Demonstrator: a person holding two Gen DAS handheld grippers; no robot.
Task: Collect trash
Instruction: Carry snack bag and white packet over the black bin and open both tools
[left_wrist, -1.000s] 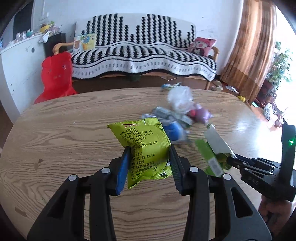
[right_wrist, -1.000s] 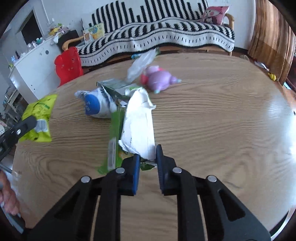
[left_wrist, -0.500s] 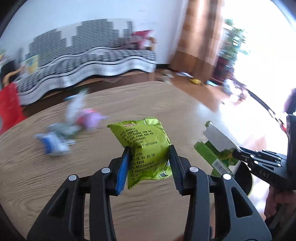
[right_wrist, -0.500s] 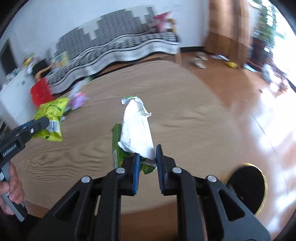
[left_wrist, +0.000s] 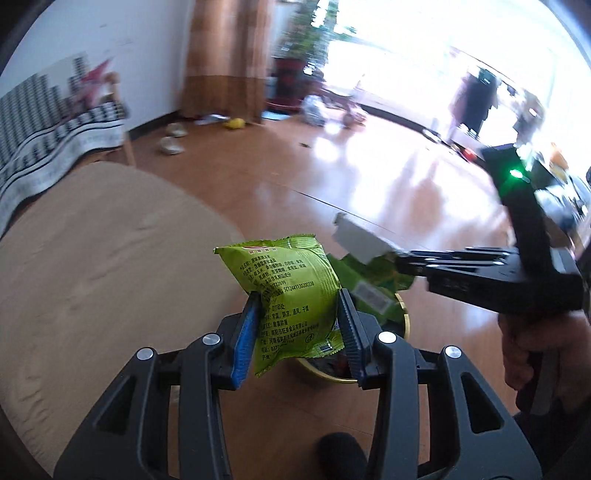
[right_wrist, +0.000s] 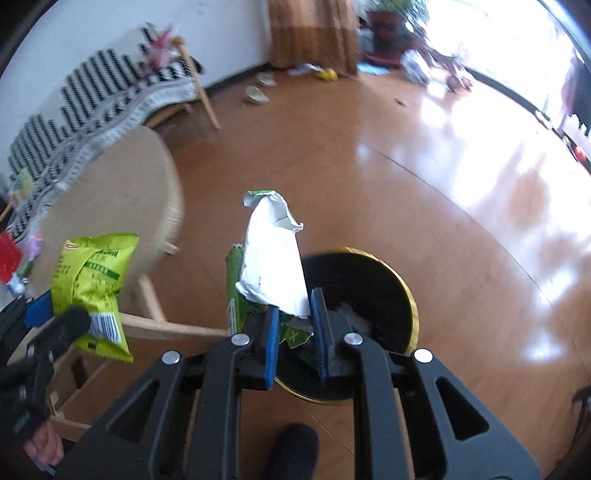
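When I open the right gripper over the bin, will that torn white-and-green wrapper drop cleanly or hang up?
The torn wrapper looks thin, creased and light, so it will probably flutter, not plummet. It stands up from the right gripper, so some stiffness. The bin lies below; a ragged flap might cling.

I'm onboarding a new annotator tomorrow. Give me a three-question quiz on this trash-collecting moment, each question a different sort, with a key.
1. True or false: the left hand-held gripper is empty.
2. Multiple choice: the torn white-and-green wrapper in the right hand-held gripper is A) lying on the round table, B) above the black bin, C) on the striped sofa.
3. Fill in: the bin's rim is ___ coloured.

Key: 1 false, it is clamped on a green snack bag. 2 B. 3 gold.
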